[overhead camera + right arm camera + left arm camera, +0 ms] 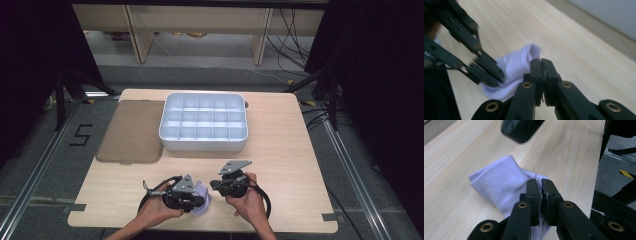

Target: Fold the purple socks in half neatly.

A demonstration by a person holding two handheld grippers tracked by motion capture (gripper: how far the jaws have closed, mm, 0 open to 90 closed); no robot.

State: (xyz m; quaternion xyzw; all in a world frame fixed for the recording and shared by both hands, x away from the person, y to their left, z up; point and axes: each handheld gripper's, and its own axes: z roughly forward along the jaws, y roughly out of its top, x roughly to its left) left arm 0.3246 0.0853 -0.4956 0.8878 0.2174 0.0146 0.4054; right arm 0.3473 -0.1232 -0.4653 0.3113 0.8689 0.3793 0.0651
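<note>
A lavender sock (202, 190) lies bunched on the wooden table (280, 150) near its front edge, between the two hand-held grippers. My left gripper (538, 180) points right, its jaws pressed together at the sock's (499, 182) near edge, with ragged pale fabric between the pads. From the right gripper view the left gripper (499, 77) lies across the sock (519, 60). My right gripper (541, 60) is shut with nothing seen between its pads, its tips just short of the sock's raised end. It hovers blurred over the sock as the dark right gripper (520, 131) in the left gripper view.
A white tray (203, 142) divided into several empty compartments stands at the middle back of the table. A brown flat lid (132, 131) lies to its left, overhanging the table's left edge. Bare wood stretches to the right of the hands.
</note>
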